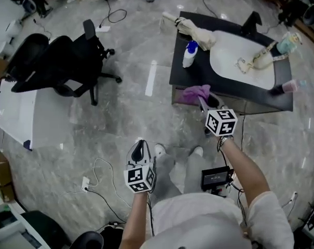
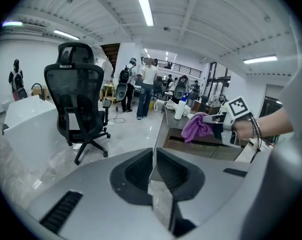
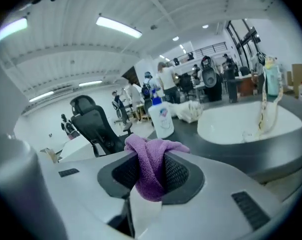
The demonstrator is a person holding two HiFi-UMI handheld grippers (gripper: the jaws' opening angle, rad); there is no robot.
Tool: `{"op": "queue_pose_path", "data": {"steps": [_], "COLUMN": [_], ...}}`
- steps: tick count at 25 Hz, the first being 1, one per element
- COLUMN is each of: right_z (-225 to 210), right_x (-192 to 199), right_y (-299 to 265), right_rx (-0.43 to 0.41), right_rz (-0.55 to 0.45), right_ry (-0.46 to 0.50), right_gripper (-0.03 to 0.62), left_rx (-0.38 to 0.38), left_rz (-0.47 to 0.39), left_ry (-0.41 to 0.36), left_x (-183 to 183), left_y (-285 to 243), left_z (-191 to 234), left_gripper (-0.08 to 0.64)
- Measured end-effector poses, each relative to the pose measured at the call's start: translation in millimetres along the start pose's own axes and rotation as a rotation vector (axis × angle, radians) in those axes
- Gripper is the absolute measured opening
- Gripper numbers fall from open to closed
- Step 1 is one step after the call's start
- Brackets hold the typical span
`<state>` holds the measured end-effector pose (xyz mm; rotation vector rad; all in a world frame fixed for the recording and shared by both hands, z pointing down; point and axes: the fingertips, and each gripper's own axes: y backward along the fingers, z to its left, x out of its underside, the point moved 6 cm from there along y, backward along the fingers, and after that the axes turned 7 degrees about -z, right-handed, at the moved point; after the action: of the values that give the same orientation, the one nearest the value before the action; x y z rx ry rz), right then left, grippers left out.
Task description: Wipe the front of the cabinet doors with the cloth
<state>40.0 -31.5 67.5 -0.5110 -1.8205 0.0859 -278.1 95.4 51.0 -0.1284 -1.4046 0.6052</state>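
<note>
Jaws first: the right gripper (image 3: 151, 173) was clamped on one purple cloth (image 3: 149, 156), which bunched up between the pads and spilled over their tips. The left gripper (image 2: 151, 170) had its two jaws pressed together with nothing between them.

From the head view, my right gripper (image 1: 202, 102) reached forward with the cloth (image 1: 194, 94) at its tip, level with the near front corner of the one dark cabinet (image 1: 198, 75). I could not tell whether the cloth was touching the cabinet. My left gripper (image 1: 139, 152) hung back and low, well apart from the right one and pointing over the floor, with one of the person's two shoes (image 1: 160, 149) just beside its tip.

Beyond the right gripper, on the cabinet top, I counted one white basin (image 1: 242, 61) and one white bottle with a blue cap (image 1: 190, 54) left of the basin. One cream bundle (image 1: 195, 31) lay further back behind the bottle. On the far right edge of the top stood one pink cup (image 1: 289, 86).

Far to the left of both grippers stood one black office chair (image 1: 63, 61) on the marble floor. One white panel (image 1: 22, 113) lay beside it.

In the left gripper view the cloth (image 2: 196, 126) sat above the cabinet's front face (image 2: 190, 145), and several people stood in the distance.
</note>
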Motion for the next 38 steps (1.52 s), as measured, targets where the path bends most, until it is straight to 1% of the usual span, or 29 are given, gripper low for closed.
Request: {"op": "queue_pose_path", "data": {"steps": [2, 4, 6, 8, 11, 13, 16, 19, 21, 22, 24, 25, 28, 30, 34, 38], "right_z": [-8.9, -20.0, -30.7, -36.6, -38.7, -35.0, -26.9, -12.1, 0.0, 5.9, 17.6, 22.7, 32.1, 35.3, 41.9, 40.6], "right_x": [-36.2, -72.9, -108.1, -134.4, -153.7, -163.6, -174.3, -182.6, -193.3, -200.6, -214.8, -220.8, -234.6, -239.8, -240.0, -235.0], "right_y": [39.9, 80.9, 123.3, 169.2, 232.9, 266.4, 311.3, 343.9, 358.0, 363.1, 371.0, 373.9, 377.0, 372.4, 359.6, 350.4], "right_rx": [-0.046, -0.069, -0.057, -0.025, 0.027, 0.056, 0.096, 0.096, 0.078, 0.063, 0.017, -0.012, -0.103, -0.165, -0.257, -0.310], "right_rz": [-0.076, -0.146, -0.203, -0.244, -0.280, -0.298, -0.310, -0.331, -0.354, -0.370, -0.400, -0.410, -0.436, -0.457, -0.475, -0.483], "right_ry": [0.060, 0.119, 0.178, 0.218, 0.239, 0.242, 0.220, 0.198, 0.199, 0.198, 0.195, 0.202, 0.224, 0.214, 0.198, 0.168], "right_gripper": [0.117, 0.117, 0.117, 0.117, 0.117, 0.117, 0.117, 0.117, 0.117, 0.117, 0.117, 0.117, 0.117, 0.117, 0.115, 0.115], "left_rx": [0.004, 0.015, 0.042, 0.080, 0.131, 0.157, 0.204, 0.262, 0.303, 0.322, 0.345, 0.346, 0.314, 0.289, 0.252, 0.213], "left_rz": [-0.006, -0.009, -0.020, -0.027, -0.031, -0.033, -0.049, -0.088, -0.126, -0.150, -0.205, -0.232, -0.302, -0.331, -0.345, -0.366], "left_ry": [0.013, -0.004, -0.036, -0.070, -0.120, -0.133, -0.135, -0.111, -0.096, -0.101, -0.111, -0.102, -0.030, 0.000, 0.021, 0.004], "left_x": [-7.9, -17.0, -31.2, -44.9, -57.5, -64.1, -76.2, -96.0, -114.0, -124.6, -144.7, -152.7, -167.4, -171.9, -172.9, -180.0], "left_y": [15.1, 26.0, 34.4, 47.3, 65.1, 67.7, 67.1, 70.1, 72.4, 73.8, 79.5, 84.0, 104.0, 120.1, 148.4, 159.3], "left_z": [-10.3, -20.6, -32.7, -46.6, -65.0, -76.4, -101.4, -126.9, -142.3, -149.8, -162.2, -167.1, -178.3, -184.2, -188.7, -185.6], "left_gripper": [0.031, 0.031, 0.031, 0.031, 0.031, 0.031, 0.031, 0.031, 0.031, 0.031, 0.031, 0.031, 0.031, 0.031, 0.031, 0.031]}}
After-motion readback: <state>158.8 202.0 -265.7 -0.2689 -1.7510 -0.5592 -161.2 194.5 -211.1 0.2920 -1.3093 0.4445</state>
